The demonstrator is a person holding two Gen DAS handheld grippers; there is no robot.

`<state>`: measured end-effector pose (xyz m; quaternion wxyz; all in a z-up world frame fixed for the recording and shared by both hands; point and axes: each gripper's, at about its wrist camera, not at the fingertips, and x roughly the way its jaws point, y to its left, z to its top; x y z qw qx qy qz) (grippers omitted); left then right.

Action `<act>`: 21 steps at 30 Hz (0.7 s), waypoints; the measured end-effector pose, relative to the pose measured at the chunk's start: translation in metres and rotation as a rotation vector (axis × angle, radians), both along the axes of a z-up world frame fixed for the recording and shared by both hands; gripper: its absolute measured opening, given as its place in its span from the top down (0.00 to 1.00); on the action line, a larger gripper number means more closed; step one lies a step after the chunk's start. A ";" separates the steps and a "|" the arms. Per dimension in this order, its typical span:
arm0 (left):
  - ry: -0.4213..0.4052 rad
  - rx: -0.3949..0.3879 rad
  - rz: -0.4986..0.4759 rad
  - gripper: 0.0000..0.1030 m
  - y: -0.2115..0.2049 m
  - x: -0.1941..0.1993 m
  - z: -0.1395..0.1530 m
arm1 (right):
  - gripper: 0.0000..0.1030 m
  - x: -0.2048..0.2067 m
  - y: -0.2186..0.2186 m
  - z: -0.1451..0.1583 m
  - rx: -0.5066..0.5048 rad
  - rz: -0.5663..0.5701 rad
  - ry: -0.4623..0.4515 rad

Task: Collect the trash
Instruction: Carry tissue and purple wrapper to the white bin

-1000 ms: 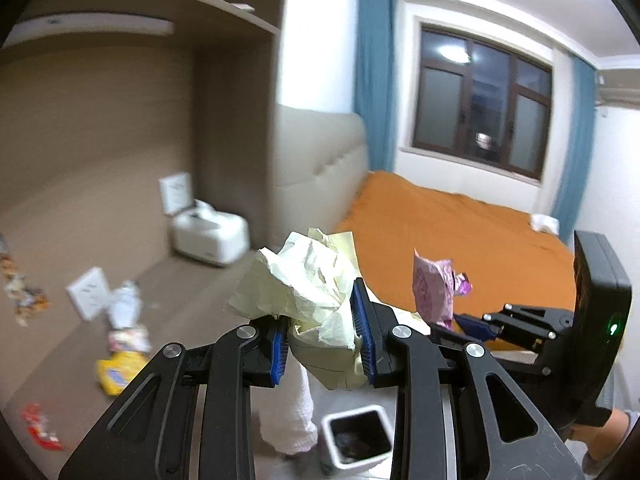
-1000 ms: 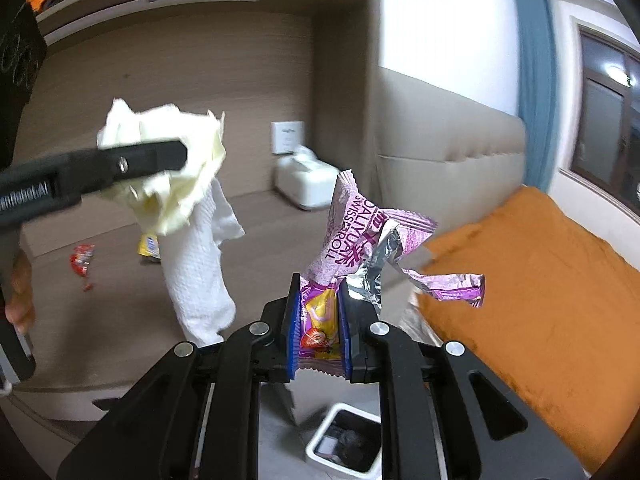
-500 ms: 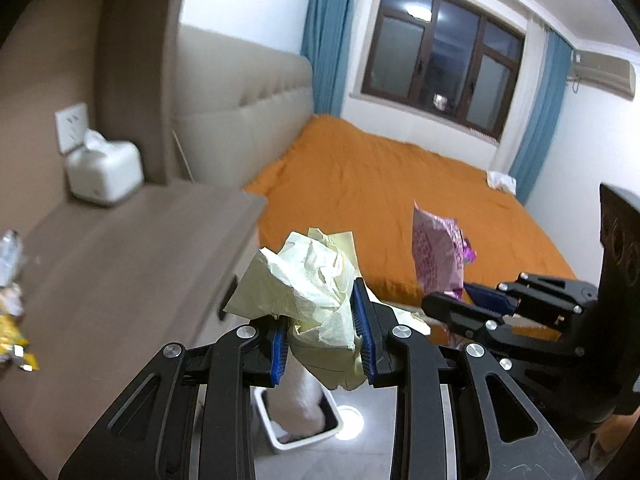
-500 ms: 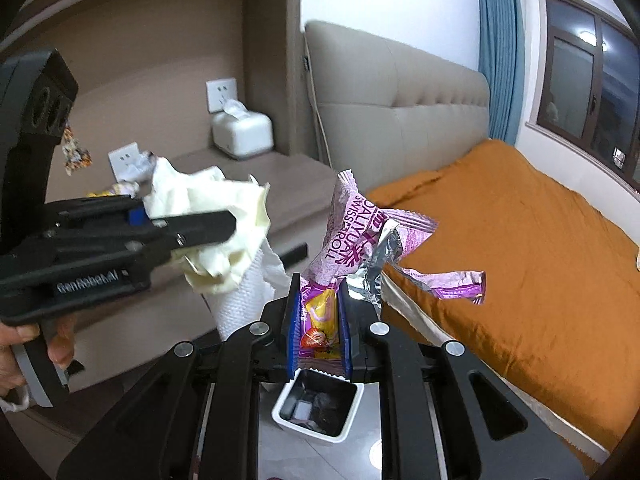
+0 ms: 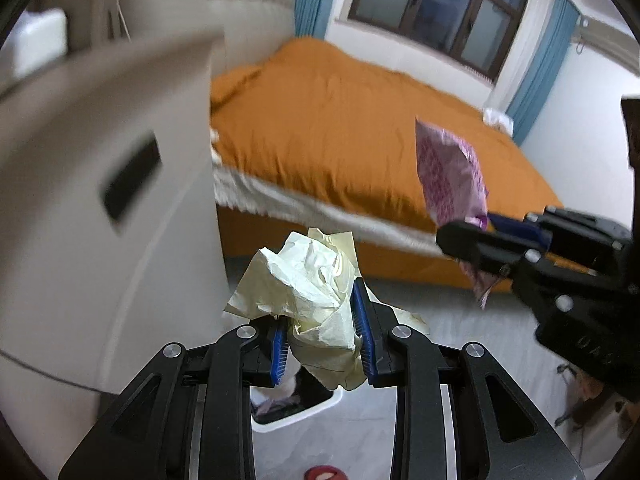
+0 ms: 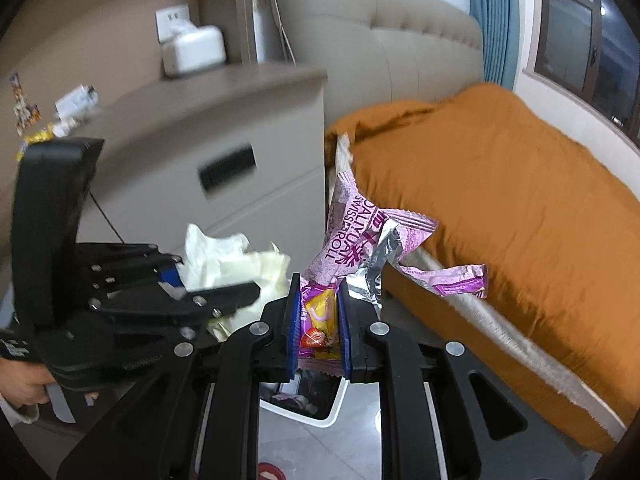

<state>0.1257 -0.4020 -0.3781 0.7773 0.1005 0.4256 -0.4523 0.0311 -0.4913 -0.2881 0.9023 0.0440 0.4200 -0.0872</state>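
a crumpled pale yellow paper wad [image 5: 312, 292], creased and bulging, fills the lower centre of the left wrist view, clamped between the blue pads of the left gripper [image 5: 322, 338], spilling above and below them. in the right wrist view a torn purple snack wrapper [image 6: 360, 240] with silver lining and a strawberry print stands up at centre, its lower end pinched tight in the right gripper [image 6: 319, 320]. a white trash bin [image 6: 320, 416] sits low in frame beneath both, beside the orange bed [image 6: 500, 184].
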 end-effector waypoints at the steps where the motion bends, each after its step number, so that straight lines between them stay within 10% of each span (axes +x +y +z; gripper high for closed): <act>1: 0.013 0.014 -0.005 0.72 -0.004 0.001 -0.017 | 0.83 0.002 -0.002 -0.012 0.008 0.001 0.010; 18: 0.125 0.163 -0.075 0.72 -0.023 0.006 -0.220 | 0.83 0.039 -0.013 -0.227 0.192 0.035 0.176; 20: 0.131 0.190 -0.092 0.52 -0.023 0.006 -0.237 | 0.65 0.043 -0.012 -0.243 0.205 0.047 0.197; 21: 0.124 0.216 -0.092 0.03 -0.023 0.006 -0.247 | 0.21 0.046 -0.009 -0.254 0.203 0.054 0.217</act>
